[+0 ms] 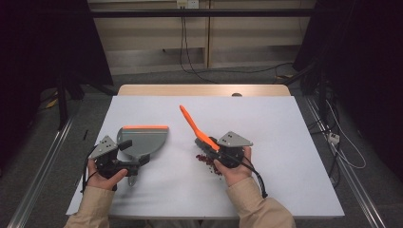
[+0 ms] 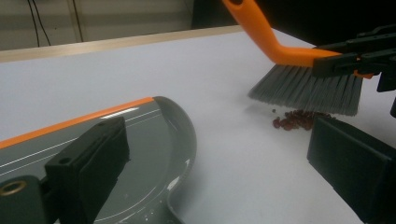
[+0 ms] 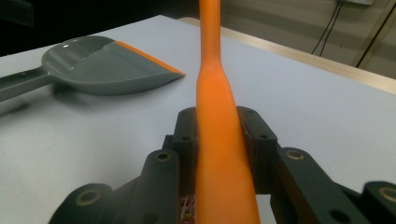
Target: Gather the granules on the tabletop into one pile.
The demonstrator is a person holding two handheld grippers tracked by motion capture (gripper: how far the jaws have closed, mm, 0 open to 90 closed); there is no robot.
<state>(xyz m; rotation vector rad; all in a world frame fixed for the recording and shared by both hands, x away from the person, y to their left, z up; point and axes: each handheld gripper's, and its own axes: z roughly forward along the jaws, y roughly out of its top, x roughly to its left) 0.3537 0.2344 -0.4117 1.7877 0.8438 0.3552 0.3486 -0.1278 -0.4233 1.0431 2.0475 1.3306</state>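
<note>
A brush with an orange handle (image 1: 190, 121) and grey bristles (image 2: 308, 88) is clamped in my right gripper (image 1: 209, 142), whose jaws press on the handle (image 3: 217, 93) from both sides. The bristles hang just above a small pile of dark red beans (image 1: 209, 161), seen close up in the left gripper view (image 2: 294, 120). A grey dustpan (image 1: 145, 138) with an orange front edge lies flat on the table to the left. My left gripper (image 1: 134, 153) stands open over the dustpan's rear (image 2: 154, 135), its fingers (image 2: 93, 158) wide apart and pressing on nothing.
The white tabletop (image 1: 266, 123) has free room to the right and at the back, where a wooden edge (image 1: 204, 89) borders it. Cables (image 1: 342, 142) lie on the floor beyond the right side.
</note>
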